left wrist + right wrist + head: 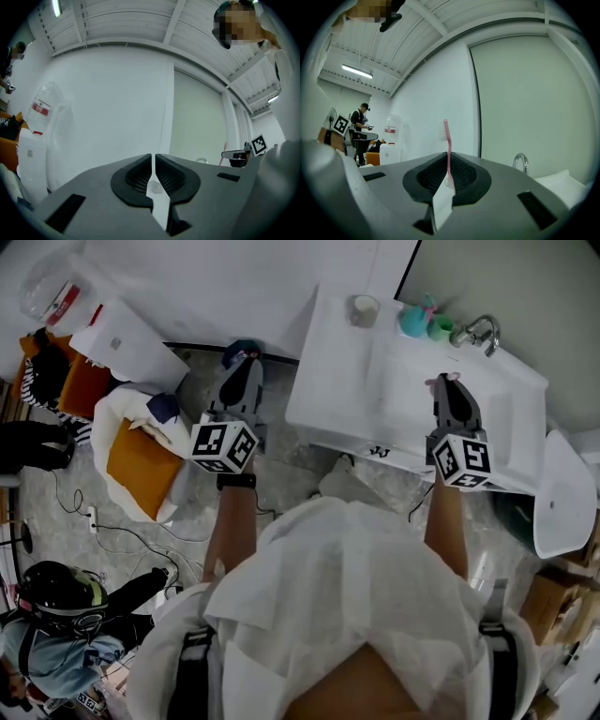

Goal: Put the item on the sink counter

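My right gripper (450, 381) hangs over the white sink counter (342, 381), in front of the faucet (476, 332). In the right gripper view its jaws (449, 164) are shut on a pink toothbrush (447, 140), which stands upright with its bristle head on top. The toothbrush shows in the head view only as a small pink tip at the fingertips. My left gripper (244, 357) is off the counter's left edge, above the floor. Its jaws (153, 161) are shut with nothing between them.
A white cup (365, 309), a teal cup (412, 320) and a green cup (439, 329) stand at the counter's back. Orange cushions and white bags (141, 456) lie on the floor at left, with cables (112, 531). Another person (56, 615) crouches at lower left.
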Motion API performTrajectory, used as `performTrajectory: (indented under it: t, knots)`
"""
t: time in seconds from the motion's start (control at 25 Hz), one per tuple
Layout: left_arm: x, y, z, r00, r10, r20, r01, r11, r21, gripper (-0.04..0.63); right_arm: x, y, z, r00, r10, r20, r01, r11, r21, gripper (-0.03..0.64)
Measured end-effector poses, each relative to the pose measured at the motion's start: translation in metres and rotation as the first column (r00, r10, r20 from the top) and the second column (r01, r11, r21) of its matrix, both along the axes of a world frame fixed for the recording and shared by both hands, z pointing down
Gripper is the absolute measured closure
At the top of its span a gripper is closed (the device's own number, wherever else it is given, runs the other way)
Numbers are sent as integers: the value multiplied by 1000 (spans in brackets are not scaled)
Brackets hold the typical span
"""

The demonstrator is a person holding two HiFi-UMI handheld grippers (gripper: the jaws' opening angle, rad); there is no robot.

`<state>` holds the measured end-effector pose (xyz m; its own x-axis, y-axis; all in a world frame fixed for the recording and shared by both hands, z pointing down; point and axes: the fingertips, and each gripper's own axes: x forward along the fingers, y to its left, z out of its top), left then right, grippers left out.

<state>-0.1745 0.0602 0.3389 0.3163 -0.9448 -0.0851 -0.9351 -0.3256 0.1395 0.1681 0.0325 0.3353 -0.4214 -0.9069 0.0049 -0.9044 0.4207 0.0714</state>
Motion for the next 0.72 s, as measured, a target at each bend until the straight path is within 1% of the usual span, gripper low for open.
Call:
performTrajectory:
  t: [0.32,0.72]
  knots:
    - [0,-63,-3,1000,3,11,-3,1000,-6,558,-1,-63,2,1000,4,27,-4,1000,-2,592]
    - [31,-157,-27,998,51,25,-52,998,25,558,9,-145,-15,998,-3,60,2,1000,22,594]
